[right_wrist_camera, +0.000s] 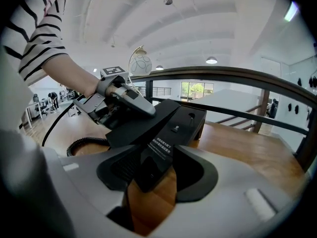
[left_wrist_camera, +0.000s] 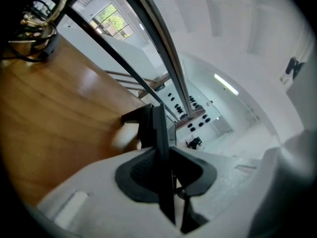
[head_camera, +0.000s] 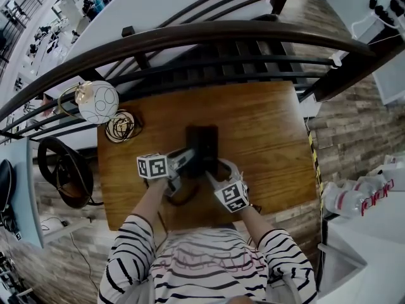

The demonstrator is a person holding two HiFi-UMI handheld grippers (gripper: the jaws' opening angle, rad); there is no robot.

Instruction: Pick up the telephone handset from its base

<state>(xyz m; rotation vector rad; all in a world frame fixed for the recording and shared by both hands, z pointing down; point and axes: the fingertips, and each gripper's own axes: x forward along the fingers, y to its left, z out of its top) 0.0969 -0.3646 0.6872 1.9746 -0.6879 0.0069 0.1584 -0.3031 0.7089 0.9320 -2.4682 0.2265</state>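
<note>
A black telephone (head_camera: 204, 143) lies in the middle of a wooden table (head_camera: 269, 138). My left gripper (head_camera: 188, 158) reaches it from the left. In the left gripper view the thin black handset (left_wrist_camera: 160, 133) stands edge-on between the pads, and my left gripper (left_wrist_camera: 166, 171) is shut on it. The right gripper view shows the handset (right_wrist_camera: 141, 123) tilted up off the base (right_wrist_camera: 190, 119), with the left gripper (right_wrist_camera: 130, 102) on its far side and the coiled cord (right_wrist_camera: 83, 145) trailing left. My right gripper (right_wrist_camera: 157, 171) is shut on the base's labelled near end (right_wrist_camera: 159, 151).
A white globe lamp (head_camera: 96, 102) and a coil of cable (head_camera: 120, 126) stand at the table's far left corner. A dark curved railing (head_camera: 221, 33) runs just behind the table. Plastic bottles (head_camera: 357, 196) lie off to the right, beyond the table's edge.
</note>
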